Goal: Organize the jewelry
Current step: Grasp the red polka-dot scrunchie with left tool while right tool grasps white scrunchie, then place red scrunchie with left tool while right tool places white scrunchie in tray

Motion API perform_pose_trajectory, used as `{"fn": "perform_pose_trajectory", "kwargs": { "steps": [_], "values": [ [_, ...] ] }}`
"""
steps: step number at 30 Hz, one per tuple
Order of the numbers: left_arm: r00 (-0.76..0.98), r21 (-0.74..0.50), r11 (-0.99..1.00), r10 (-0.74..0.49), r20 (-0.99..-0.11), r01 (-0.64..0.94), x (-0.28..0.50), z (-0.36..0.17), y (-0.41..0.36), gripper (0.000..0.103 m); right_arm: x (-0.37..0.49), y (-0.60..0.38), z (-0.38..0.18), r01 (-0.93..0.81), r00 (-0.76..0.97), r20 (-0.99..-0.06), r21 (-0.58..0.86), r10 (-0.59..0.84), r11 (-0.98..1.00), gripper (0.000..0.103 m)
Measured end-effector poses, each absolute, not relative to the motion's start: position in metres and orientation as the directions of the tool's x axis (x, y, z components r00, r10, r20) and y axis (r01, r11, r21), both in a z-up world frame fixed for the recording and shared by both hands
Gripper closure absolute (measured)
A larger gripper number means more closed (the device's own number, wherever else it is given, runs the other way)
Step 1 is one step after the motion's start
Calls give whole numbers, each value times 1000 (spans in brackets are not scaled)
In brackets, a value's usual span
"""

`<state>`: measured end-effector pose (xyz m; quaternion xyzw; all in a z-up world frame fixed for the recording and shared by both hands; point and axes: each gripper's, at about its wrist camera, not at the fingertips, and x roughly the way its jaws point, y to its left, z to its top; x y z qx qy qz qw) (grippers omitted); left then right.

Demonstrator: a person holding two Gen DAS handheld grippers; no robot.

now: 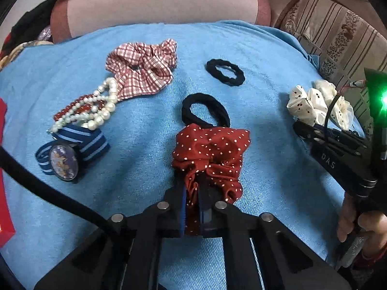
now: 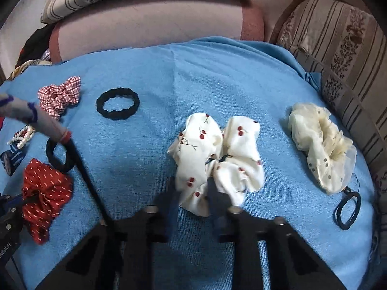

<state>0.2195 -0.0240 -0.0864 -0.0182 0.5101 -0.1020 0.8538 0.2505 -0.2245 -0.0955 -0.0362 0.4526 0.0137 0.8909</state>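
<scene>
We pinch the red polka-dot scrunchie (image 1: pixel 212 149) in our left gripper (image 1: pixel 193 200) and the cherry-print scrunchie (image 2: pixel 217 159) in our right gripper (image 2: pixel 193 198), with a black hair tie (image 1: pixel 205 111) touching the red one's far edge and a pearl bracelet (image 1: pixel 96 106) and striped-band watch (image 1: pixel 70 152) well apart.

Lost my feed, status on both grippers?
Left gripper shut on red scrunchie. Right gripper shut on cherry scrunchie. Both on the blue cloth. Nothing in the way.
</scene>
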Motion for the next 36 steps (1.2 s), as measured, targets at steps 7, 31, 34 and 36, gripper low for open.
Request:
{"fn": "perform_pose_trajectory", "kwargs": {
  "steps": [7, 31, 34, 36],
  "values": [
    [526, -152, 977, -208, -825, 148, 190, -46, -8, 97, 222, -213, -52, -118, 642, -764, -18, 62, 993, 94],
    [629, -65, 958, 132, -766, -281, 134, 20, 295, 97, 194, 120, 14, -661, 472, -728, 81, 497, 746, 94],
    [607, -55, 939, 174, -775, -339, 150, 11, 339, 97, 205, 171, 2, -696, 456, -735, 57, 502, 715, 94],
    [589, -47, 929, 193, -785, -367, 162, 4, 361, 97, 218, 197, -7, -706, 444, -744, 53, 499, 706, 94]
  ]
}}
